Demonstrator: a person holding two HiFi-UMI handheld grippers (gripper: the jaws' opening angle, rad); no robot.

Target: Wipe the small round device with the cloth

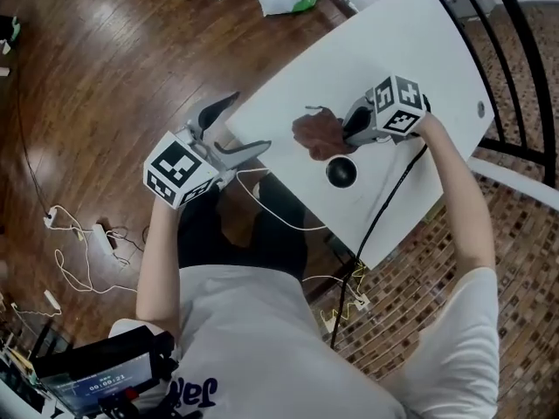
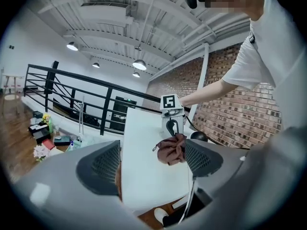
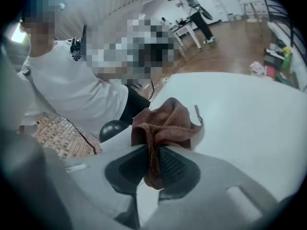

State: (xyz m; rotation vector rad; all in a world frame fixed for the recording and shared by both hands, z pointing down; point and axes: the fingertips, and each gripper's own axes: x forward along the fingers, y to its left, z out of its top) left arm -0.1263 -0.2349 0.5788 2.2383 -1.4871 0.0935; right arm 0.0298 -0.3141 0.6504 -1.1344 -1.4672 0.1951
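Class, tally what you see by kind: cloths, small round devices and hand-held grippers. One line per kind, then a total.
cloth: 1
small round device: 1
grippers: 2 (left gripper, open; right gripper, shut on the cloth)
Total: 4

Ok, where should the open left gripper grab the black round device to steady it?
Low on the black round device, across its widest part: it looks domed, so a higher grip may slip. Bring the left gripper in from the near table edge; cloth and right gripper crowd its far side.
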